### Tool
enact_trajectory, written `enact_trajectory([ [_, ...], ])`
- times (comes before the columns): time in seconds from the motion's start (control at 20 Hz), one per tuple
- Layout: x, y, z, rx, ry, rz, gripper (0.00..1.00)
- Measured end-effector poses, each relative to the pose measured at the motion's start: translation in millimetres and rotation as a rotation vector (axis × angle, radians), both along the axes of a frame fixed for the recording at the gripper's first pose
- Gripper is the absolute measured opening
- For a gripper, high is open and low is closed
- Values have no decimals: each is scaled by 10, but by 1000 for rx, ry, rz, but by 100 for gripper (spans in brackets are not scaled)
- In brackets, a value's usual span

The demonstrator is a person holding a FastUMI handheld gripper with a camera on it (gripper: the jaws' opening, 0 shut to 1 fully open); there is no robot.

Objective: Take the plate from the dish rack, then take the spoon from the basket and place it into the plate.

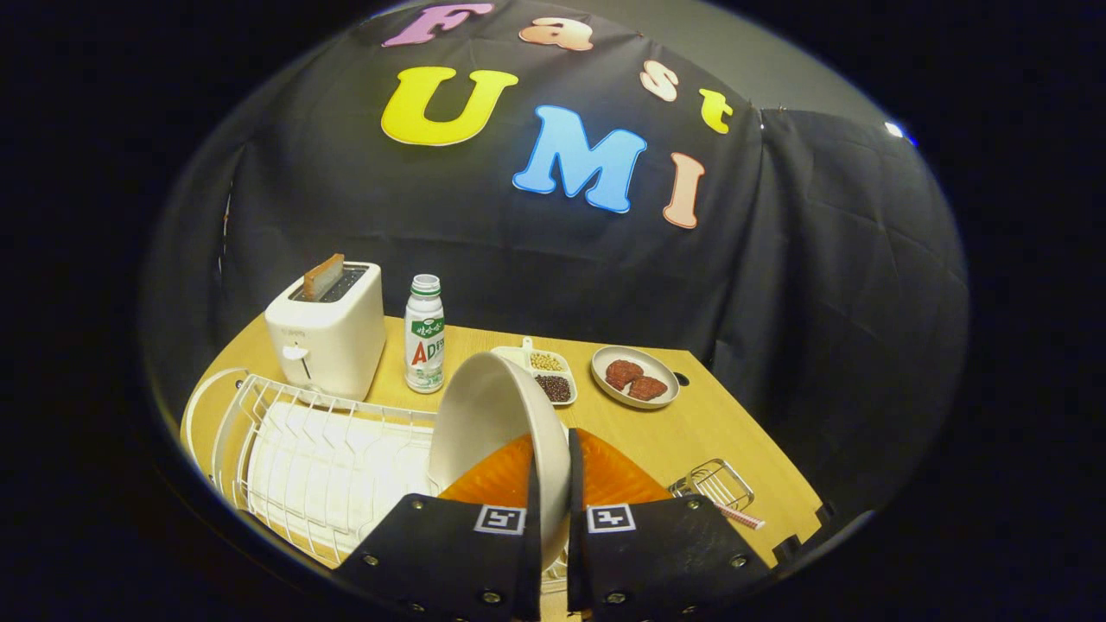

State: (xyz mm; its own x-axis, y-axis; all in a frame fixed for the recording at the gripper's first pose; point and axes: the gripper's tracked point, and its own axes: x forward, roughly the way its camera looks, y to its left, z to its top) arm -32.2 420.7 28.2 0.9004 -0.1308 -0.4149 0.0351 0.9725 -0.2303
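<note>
A white plate (pixel 488 415) stands on edge, tilted, with my gripper (pixel 553 442) shut on its rim; both fingers press the rim from either side. It hangs just above the right end of the white wire dish rack (pixel 294 432). Right of the fingers, near the table's front corner, a small wire basket (pixel 713 482) lies on the wooden table. The spoon (pixel 741 517) rests in it, and its pink striped handle sticks out toward the table edge. The spoon's bowl is hard to make out among the wires.
Behind the rack stand a white toaster (pixel 328 337) with a slice of toast and a small milk bottle (pixel 424 345). Farther right sit a divided dish of beans (pixel 546 373) and an oval dish of meat (pixel 635 377). Bare tabletop (pixel 691 423) lies between those dishes and the basket.
</note>
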Motion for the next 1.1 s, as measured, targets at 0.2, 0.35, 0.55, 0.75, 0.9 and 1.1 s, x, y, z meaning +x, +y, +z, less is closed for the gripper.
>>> enact_trajectory([
  [0.2, -30, 93, 135, -75, -7, -10, 12],
  [0.35, -83, 84, 261, -112, -29, -15, 12],
  [0.55, -193, 31, 412, -88, -55, -21, 12],
  [0.75, -375, -61, 519, -52, -67, -31, 12],
  [0.9, -570, -137, 540, -29, -64, -30, 12],
  [1.1, -940, -288, 405, -25, -35, -20, 11],
])
